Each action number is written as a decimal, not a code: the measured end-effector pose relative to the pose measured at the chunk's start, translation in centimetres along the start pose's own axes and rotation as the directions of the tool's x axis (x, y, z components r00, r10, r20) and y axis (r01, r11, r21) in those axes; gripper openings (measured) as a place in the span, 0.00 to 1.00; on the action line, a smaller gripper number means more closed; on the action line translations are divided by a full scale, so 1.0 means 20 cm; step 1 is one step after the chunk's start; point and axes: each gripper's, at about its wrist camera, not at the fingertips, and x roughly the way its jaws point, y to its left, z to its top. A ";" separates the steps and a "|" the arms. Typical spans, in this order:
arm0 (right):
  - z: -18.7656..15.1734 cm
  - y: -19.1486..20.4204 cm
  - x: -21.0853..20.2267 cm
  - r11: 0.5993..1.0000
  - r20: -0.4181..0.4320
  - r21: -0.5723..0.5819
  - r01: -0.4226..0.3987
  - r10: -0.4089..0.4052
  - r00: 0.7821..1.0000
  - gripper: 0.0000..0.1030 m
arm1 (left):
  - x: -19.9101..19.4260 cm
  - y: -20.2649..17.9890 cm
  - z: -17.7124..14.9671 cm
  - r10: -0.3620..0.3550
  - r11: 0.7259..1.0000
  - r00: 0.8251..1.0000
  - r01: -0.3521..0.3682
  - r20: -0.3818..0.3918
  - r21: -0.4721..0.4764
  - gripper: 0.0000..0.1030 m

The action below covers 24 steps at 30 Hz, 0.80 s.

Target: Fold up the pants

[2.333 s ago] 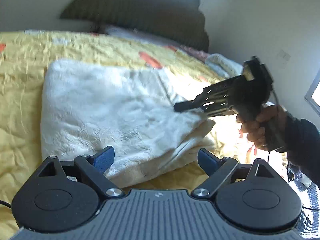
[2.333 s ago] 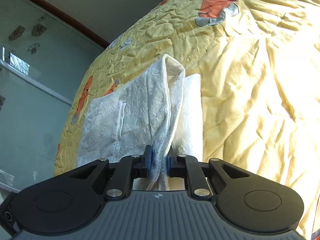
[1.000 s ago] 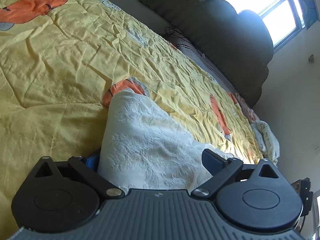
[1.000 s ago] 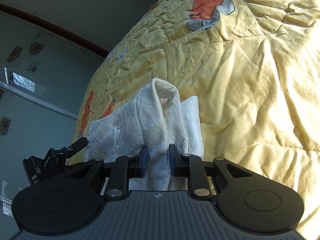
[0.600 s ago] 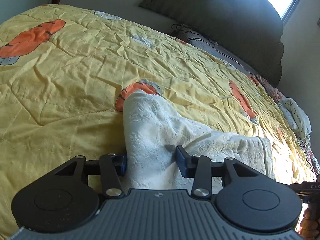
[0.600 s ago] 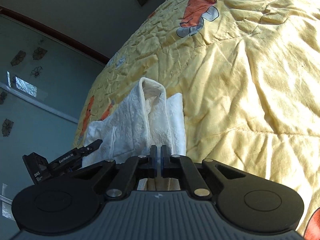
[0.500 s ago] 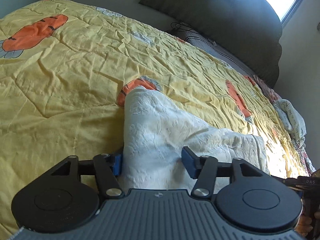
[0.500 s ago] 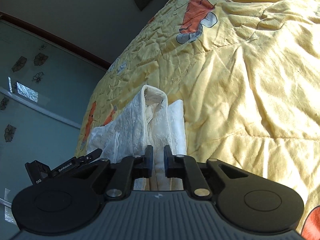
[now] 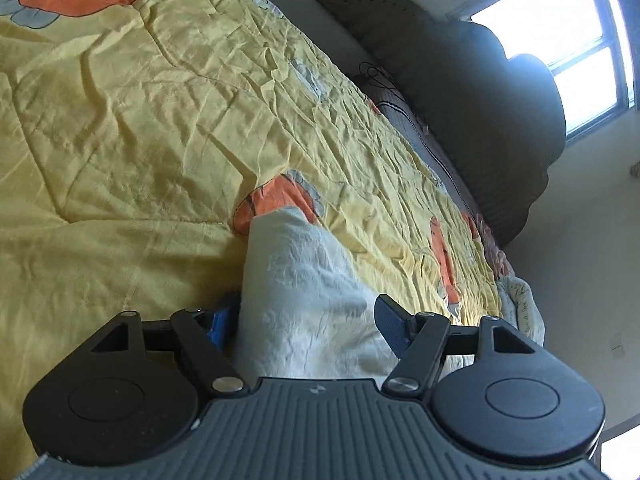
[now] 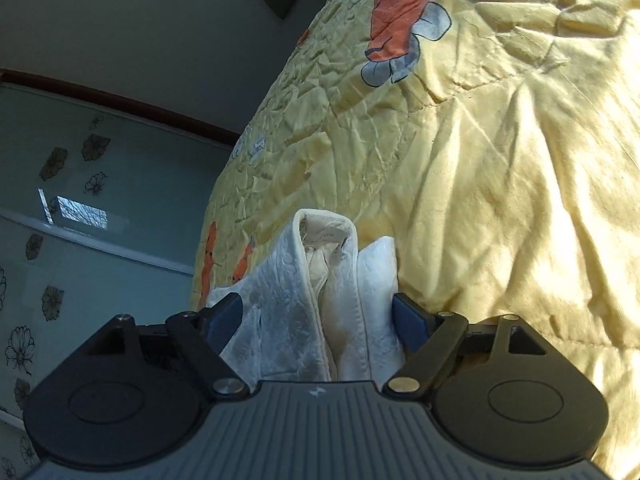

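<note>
The white textured pants (image 9: 304, 300) lie folded in a thick bundle on the yellow bedspread (image 9: 140, 120). In the left wrist view my left gripper (image 9: 306, 322) is open, its blue pads on either side of one end of the bundle. In the right wrist view the pants (image 10: 316, 300) show their waistband end, with rolled layers standing up. My right gripper (image 10: 316, 318) is open wide, its jaws on either side of that end. The cloth sits between the pads of both grippers, with gaps visible.
The bedspread (image 10: 500, 160) has orange and grey cartoon prints and many creases. A dark headboard (image 9: 480, 92) and bright window (image 9: 560, 20) lie beyond. A crumpled pale cloth (image 9: 520, 308) lies near the pillows. A glass wardrobe door with flower decals (image 10: 60, 260) stands left.
Both grippers have opened wider around the bundle. The right gripper, shut on the waistband fold earlier, has let go. The left gripper's view has tilted and moved closer to the bed.
</note>
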 end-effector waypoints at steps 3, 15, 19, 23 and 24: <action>-0.04 0.11 0.06 0.984 -0.040 -0.152 0.096 -0.103 0.994 0.32 | 0.03 -0.08 0.00 0.112 0.987 0.994 -0.113 0.015 0.118 0.32; 0.02 0.15 0.13 0.977 0.025 -0.166 0.136 -0.134 0.991 0.28 | -0.03 -0.22 -0.01 0.198 0.912 0.969 -0.238 0.149 0.333 0.21; -0.03 0.13 0.01 0.989 0.069 -0.115 0.088 -0.081 0.994 0.55 | -0.08 -0.09 -0.02 0.177 0.954 0.978 -0.199 0.115 0.222 0.59; -0.15 0.11 -0.15 0.981 0.044 -0.168 0.094 -0.088 0.995 0.80 | -0.27 -0.04 -0.14 0.182 0.938 0.980 -0.197 0.078 0.284 0.69; -0.18 0.10 -0.18 0.980 0.023 -0.173 0.099 -0.097 0.995 0.80 | -0.31 -0.03 -0.20 0.212 0.920 0.974 -0.225 0.073 0.321 0.69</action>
